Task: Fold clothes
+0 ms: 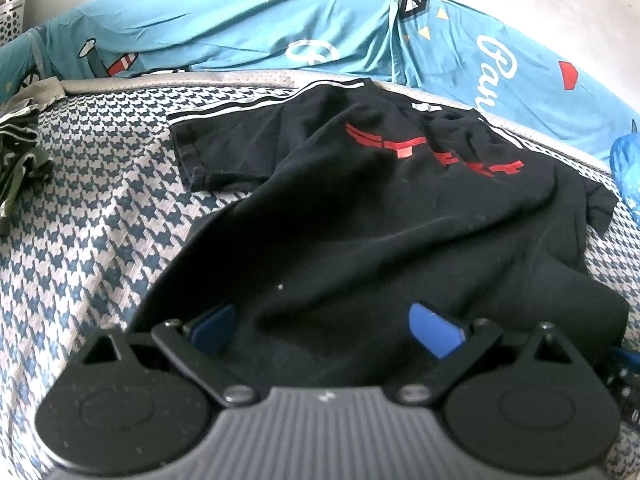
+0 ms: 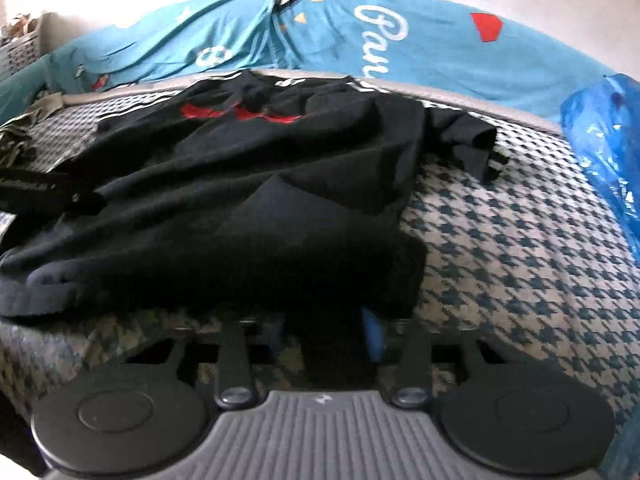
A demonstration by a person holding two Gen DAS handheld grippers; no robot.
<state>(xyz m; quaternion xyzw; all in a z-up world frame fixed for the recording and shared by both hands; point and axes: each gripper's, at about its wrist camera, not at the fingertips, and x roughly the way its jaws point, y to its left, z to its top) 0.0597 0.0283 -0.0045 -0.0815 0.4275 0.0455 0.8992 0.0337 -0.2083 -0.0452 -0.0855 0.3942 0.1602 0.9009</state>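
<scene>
A: Shirt [image 1: 360,208] is seen spread on the bed [image 1: 100,200], a black one with a red print [image 1: 432,152] on the chest and white stripes along the sleeve [image 1: 224,152]. How is the left gripper [image 1: 328,332] placed?

B: It is held low over the near hem, with the blue pads [image 1: 436,330] spread wide and black cloth lying between them. No grip on the cloth is shown.

A: And the right gripper [image 2: 328,336]?

B: Its pads [image 2: 374,334] are drawn close together, and a fold of the shirt's [image 2: 248,184] lower edge is pinched between them. The cloth there is lifted off the houndstooth cover [image 2: 520,248].

A: What else is seen on the bed?

B: A teal quilt [image 1: 248,28] with white lettering is bunched along the far side. A green garment [image 1: 20,156] is heaped at the left, and a blue plastic bag [image 2: 600,136] is seen at the right. A white basket [image 1: 12,8] is glimpsed at the far left corner, past the quilt.

A: Is the shirt flat?

B: The upper part is laid fairly flat; the lower part is rumpled and doubled near the grippers.
</scene>
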